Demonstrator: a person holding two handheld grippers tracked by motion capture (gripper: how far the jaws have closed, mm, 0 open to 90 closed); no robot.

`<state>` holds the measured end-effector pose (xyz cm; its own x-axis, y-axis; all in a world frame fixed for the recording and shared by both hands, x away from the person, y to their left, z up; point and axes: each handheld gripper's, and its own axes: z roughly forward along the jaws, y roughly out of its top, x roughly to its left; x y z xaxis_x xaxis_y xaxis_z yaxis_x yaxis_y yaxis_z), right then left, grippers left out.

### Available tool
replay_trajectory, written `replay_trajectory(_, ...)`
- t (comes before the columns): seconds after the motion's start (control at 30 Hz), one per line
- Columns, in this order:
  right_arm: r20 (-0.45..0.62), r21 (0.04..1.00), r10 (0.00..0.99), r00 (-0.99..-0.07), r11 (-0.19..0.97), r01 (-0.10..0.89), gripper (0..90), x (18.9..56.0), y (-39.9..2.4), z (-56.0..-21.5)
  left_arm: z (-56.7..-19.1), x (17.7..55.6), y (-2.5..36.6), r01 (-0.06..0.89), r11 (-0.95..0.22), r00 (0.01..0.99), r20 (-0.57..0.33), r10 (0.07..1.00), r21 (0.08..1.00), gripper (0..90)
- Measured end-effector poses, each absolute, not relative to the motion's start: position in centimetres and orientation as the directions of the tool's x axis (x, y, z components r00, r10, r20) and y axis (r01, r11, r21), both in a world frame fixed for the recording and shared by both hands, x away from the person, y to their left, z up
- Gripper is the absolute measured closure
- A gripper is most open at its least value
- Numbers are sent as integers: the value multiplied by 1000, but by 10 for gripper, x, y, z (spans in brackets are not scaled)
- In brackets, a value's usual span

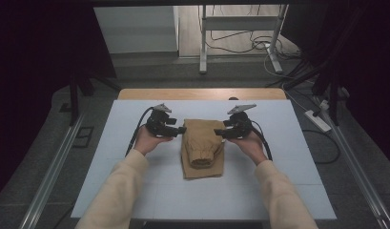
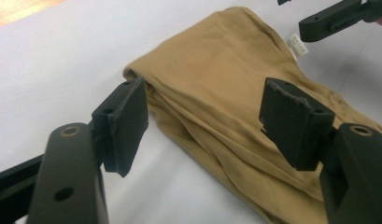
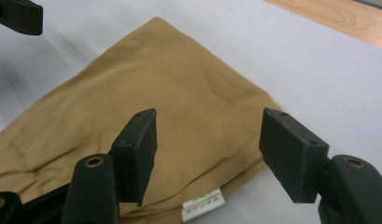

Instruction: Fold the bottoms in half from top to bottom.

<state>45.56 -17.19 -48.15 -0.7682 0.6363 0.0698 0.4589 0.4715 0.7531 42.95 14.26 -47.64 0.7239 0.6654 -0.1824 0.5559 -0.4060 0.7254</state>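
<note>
A folded tan garment lies in the middle of the white sheet, with a cuffed sleeve end on top. My left gripper is at its upper left edge, open. In the left gripper view, the jaws straddle the cloth's folded corner without pressing it. My right gripper is at the upper right edge, also open. In the right gripper view its jaws stand apart over the garment, above a small white label.
The white sheet covers a wooden table. Beyond the table stand a metal frame and loose cables on the floor. A power strip lies at the right. Metal rails run along both sides.
</note>
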Motion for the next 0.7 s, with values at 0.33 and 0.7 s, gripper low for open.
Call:
replay_trajectory(0.33,75,749,607,-792,490,446,370,439,-181,-486,-483,409,143,548,-422,735,-175,655,723,333)
replay_trajectory(0.7,92,743,583,-807,500,445,370,419,-195,-491,-493,377,143,536,-438,754,-177,632,721,334)
